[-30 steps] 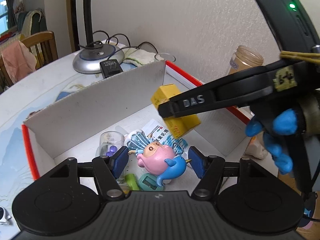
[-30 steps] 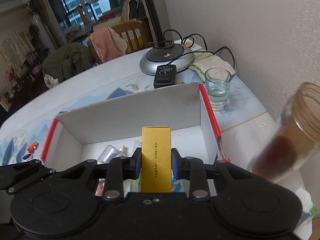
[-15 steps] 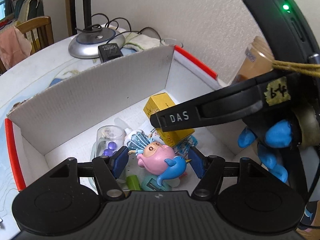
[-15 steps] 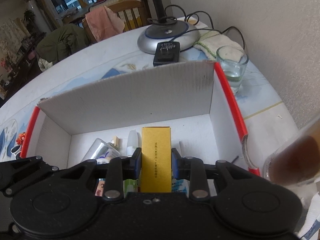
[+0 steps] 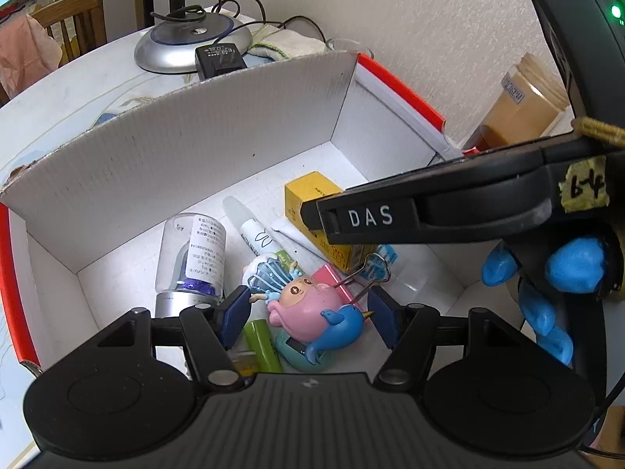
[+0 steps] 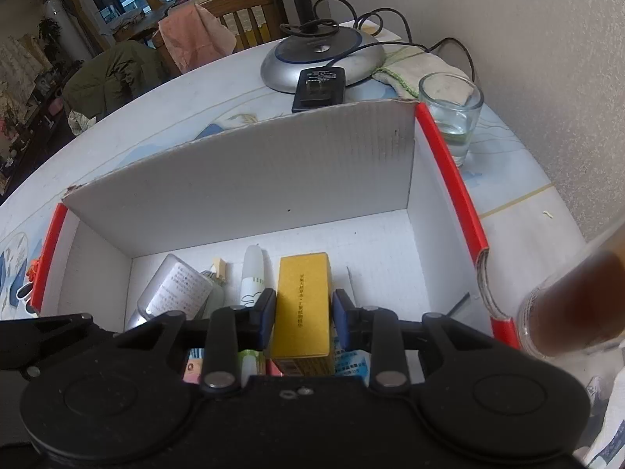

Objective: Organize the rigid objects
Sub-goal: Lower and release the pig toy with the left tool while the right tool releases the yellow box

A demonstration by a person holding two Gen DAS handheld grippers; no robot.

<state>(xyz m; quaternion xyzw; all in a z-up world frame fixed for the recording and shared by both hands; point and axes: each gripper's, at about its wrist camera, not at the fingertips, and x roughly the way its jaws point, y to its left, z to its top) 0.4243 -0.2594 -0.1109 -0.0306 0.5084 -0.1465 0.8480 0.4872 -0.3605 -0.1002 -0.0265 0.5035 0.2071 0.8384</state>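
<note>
My right gripper (image 6: 300, 318) is shut on a yellow box (image 6: 304, 301) and holds it low inside the white cardboard box with red edges (image 6: 449, 164). In the left wrist view the yellow box (image 5: 308, 195) sits among the things on the box floor, with the right gripper's finger (image 5: 367, 217) across it. My left gripper (image 5: 308, 314) is open and empty, its pads on either side of a pink and blue toy figure (image 5: 312, 312) without touching it. A clear capsule bottle (image 5: 195, 254), a white tube (image 5: 254, 230) and a green tube (image 5: 261, 346) lie in the box.
A lamp base (image 6: 324, 56) and a black adapter (image 6: 318, 88) stand behind the box. A glass of water (image 6: 449, 117) is at its far right corner. A brown jar (image 5: 519, 105) stands right of the box by the wall. A wooden chair (image 6: 230, 19) is beyond the table.
The right gripper has lowered the yellow box from above the box rim down to the box floor. The left gripper has moved in closer over the box and stays open.
</note>
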